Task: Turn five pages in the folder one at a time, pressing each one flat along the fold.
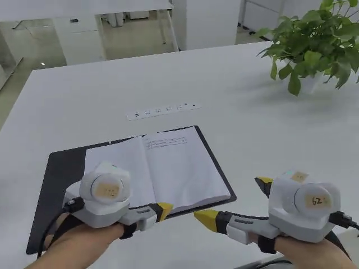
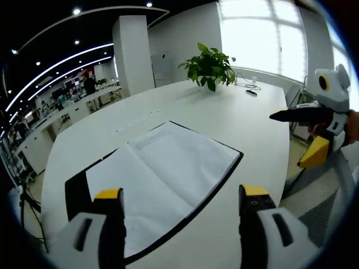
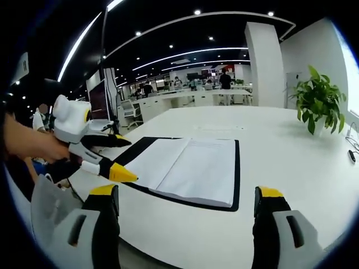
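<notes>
The folder (image 1: 168, 165) lies open on the white table, white pages spread over a black cover, with a few printed lines at the top of the right page. My left gripper (image 1: 151, 208) hovers at the folder's near edge, jaws open and empty; its own view has the pages (image 2: 168, 168) between the fingertips (image 2: 109, 195). My right gripper (image 1: 234, 200) hangs open just right of the folder's near corner, off the pages. The right gripper view looks across the folder (image 3: 190, 165) and catches the left gripper (image 3: 128, 158), held by a hand. The right gripper (image 2: 291, 138) appears at the edge of the left gripper view.
A potted plant (image 1: 314, 45) stands at the table's far right. A socket strip (image 1: 162, 110) is set into the table (image 1: 252, 129) behind the folder. Small cables (image 2: 249, 89) lie near the plant. The table's near edge is close to both hands.
</notes>
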`<state>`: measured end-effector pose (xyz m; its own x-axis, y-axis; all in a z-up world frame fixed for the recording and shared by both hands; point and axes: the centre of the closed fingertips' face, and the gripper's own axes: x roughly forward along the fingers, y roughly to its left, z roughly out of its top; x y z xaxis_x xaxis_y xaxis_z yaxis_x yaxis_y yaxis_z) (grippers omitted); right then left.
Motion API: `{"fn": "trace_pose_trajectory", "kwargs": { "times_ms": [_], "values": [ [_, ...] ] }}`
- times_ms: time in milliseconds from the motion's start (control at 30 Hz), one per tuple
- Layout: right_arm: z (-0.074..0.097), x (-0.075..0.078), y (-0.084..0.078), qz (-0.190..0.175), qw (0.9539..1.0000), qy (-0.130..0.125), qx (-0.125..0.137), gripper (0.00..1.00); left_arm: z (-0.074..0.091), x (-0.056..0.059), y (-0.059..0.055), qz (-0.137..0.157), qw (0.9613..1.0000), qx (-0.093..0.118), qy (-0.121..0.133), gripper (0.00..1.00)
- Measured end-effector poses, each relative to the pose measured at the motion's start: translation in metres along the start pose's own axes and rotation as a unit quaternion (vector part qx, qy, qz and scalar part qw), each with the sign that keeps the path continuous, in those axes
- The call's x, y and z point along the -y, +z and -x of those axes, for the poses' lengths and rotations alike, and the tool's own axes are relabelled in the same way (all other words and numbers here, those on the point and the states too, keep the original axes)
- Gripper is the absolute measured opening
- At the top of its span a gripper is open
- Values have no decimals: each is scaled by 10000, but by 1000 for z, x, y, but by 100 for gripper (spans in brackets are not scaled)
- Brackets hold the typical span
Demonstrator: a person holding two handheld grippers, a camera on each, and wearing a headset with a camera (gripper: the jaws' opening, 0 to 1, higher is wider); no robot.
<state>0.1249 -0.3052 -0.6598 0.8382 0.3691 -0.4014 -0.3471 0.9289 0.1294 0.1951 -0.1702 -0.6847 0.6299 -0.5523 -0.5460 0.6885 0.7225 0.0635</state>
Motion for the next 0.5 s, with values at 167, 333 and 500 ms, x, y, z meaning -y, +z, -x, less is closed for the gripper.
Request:
{"fn": "trace_pose_trajectory", "kwargs": {
  "times_ms": [167,333,500],
  "values": [
    [1,2,2,-28,10000,-27,24,100,-14,7,0,-36,10000,-35,-77,81],
    [3,2,5,-34,10000,-29,89,100,-25,14,3,-64,9999,-38,-138,79],
    [3,0,3,-20,10000,4,60,100,-36,19,6,-119,9998,-32,-183,76]
  ]
}}
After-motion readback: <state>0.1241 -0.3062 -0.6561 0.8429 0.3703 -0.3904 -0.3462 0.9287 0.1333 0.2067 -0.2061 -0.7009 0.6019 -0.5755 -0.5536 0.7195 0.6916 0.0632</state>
